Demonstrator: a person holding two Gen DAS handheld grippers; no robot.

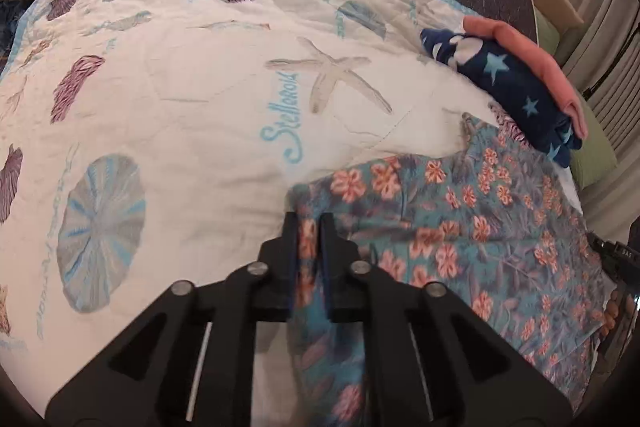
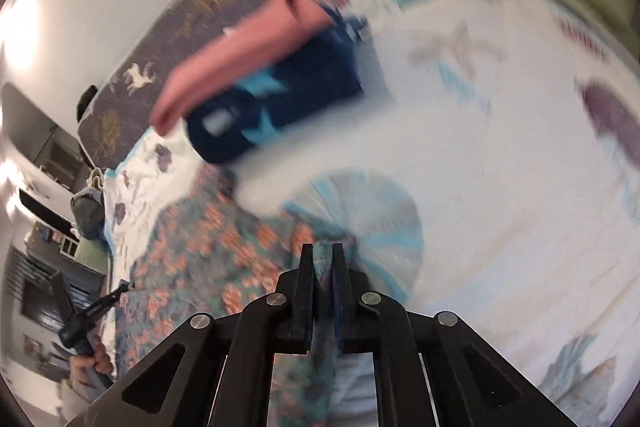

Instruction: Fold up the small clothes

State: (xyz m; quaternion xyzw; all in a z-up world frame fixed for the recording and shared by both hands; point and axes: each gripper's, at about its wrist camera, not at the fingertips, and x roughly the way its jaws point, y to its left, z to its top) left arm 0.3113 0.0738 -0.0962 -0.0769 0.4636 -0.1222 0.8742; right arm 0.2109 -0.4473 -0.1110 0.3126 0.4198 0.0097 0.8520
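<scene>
Both views show heavy fisheye curvature with a dark vignette ring at the corners. Left wrist view is evenly lit by soft indoor light with no hard shadows; the quilt (image 1: 180, 99) is sharp and its print readable, with slight blur on the floral garment (image 1: 460, 227) near the bottom. Right wrist view is strongly motion-blurred: folded stack (image 2: 256, 83) and quilt pattern smeared, only the black gripper body crisp. Bright glare patch on the wall (image 2: 20, 27) at left, and the white quilt is partly washed out.

Left gripper (image 1: 309, 227) clamped on floral garment (image 1: 460, 239) edge; folded navy star cloth (image 1: 512, 87) beyond, on seashell quilt (image 1: 180, 87).
</scene>
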